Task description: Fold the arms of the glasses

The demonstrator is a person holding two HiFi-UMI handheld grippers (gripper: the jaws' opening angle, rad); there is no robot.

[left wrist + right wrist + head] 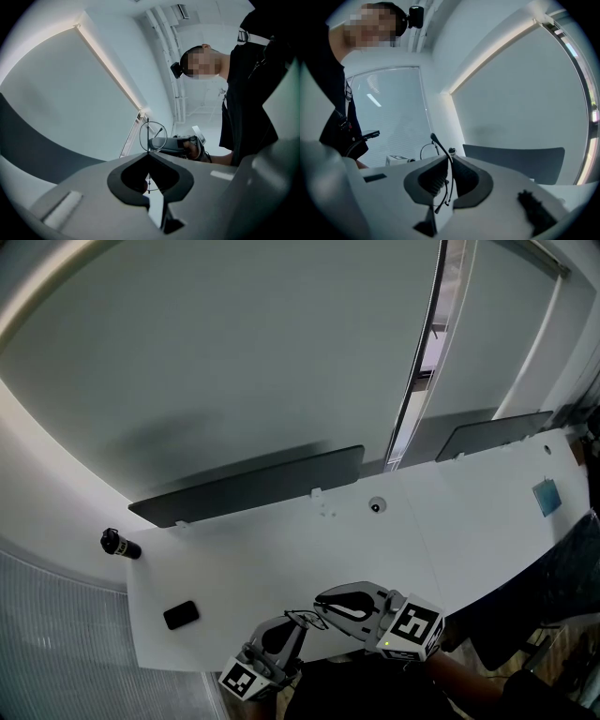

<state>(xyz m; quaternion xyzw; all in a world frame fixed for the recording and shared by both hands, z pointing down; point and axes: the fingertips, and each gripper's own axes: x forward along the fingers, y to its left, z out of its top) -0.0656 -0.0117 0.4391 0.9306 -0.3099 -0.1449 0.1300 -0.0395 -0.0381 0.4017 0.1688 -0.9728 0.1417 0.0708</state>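
Thin black wire-rimmed glasses [306, 618] hang in the air between my two grippers, low over the white table's [281, 559] near edge. My left gripper [296, 626] comes from the lower left, and its tips are shut on the frame. In the left gripper view [148, 153] a round lens rim [153, 137] stands just past those tips. My right gripper [321, 602] reaches in from the right. In the right gripper view [451, 160] its jaws are shut on a thin arm of the glasses [440, 146], whose tip sticks up and to the left.
On the table lie a small black flat object [181, 615], a black cylinder [120, 544] off the left edge, a small round fitting [377, 506] and a blue square [547, 495] at the far right. Dark divider panels [248, 486] line the table's far edge.
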